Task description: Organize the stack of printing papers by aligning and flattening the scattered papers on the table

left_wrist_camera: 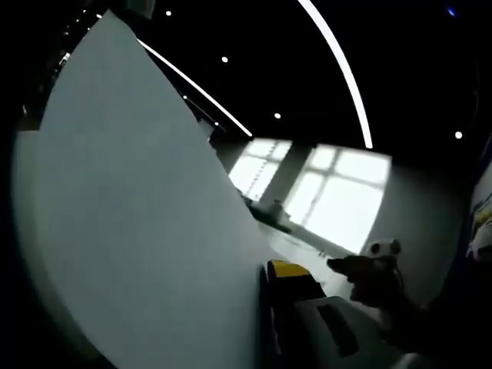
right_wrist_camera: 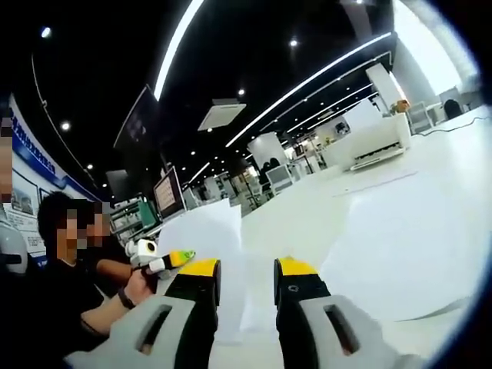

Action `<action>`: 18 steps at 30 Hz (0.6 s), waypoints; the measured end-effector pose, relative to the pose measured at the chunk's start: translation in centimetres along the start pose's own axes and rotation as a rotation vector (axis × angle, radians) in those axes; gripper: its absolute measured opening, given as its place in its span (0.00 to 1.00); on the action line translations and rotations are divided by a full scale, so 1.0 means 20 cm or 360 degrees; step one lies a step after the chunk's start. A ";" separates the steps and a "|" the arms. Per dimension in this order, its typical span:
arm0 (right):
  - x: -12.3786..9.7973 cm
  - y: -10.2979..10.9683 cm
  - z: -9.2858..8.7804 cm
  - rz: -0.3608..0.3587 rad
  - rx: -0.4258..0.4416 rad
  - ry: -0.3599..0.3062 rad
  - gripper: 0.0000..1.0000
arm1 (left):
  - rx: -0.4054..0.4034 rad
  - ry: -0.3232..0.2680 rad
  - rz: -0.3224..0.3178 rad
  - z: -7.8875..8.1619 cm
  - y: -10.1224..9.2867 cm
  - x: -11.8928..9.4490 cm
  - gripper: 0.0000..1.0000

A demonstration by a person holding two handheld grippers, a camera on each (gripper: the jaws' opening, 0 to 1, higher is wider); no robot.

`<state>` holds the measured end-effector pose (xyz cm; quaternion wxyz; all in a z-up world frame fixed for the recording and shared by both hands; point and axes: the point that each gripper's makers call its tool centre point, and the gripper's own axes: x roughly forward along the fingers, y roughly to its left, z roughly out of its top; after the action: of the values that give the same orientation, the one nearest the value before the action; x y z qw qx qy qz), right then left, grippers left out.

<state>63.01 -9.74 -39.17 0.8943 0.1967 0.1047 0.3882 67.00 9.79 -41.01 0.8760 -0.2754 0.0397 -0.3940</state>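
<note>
A large white sheet of paper [left_wrist_camera: 138, 223] stands raised on edge in the left gripper view, covering the left half of the frame, its lower right edge running down beside the yellow-tipped jaw of the left tool [left_wrist_camera: 265, 307]. The other jaw is hidden behind the sheet, so whether the left tool is clenched on the paper cannot be told. Beyond it, bright windows [left_wrist_camera: 323, 188] glow in a dark hall under long ceiling light strips [left_wrist_camera: 338, 69].

In the right gripper view, the right tool [right_wrist_camera: 247, 280] is released, its two yellow-tipped jaws apart over the white desk [right_wrist_camera: 323, 207]. A wide white sheet [right_wrist_camera: 415, 254] lies flat on the desk to the right of the jaws, reaching toward the desk's right edge. A second sheet [right_wrist_camera: 204, 231] rises upright just left of the jaws, with the other tool [right_wrist_camera: 157, 260] at its left side, held by a seated person [right_wrist_camera: 69, 284] in dark clothes.
</note>
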 end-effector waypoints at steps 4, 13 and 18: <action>0.00 0.01 0.00 0.0003 -0.0006 0.0004 0.23 | 0.0001 0.0000 0.0000 0.00 0.00 0.00 0.09; -0.03 -0.02 0.03 0.0008 0.0029 -0.0011 0.23 | -0.0003 0.0000 0.0001 0.00 0.00 0.00 0.09; -0.04 -0.05 0.05 -0.0022 0.0019 -0.0025 0.23 | -0.0003 0.0002 0.0001 0.00 0.00 0.00 0.09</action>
<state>63.41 -11.27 -38.74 0.8965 0.2044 0.1013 0.3798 67.07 9.83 -41.01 0.8759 -0.2759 0.0408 -0.3937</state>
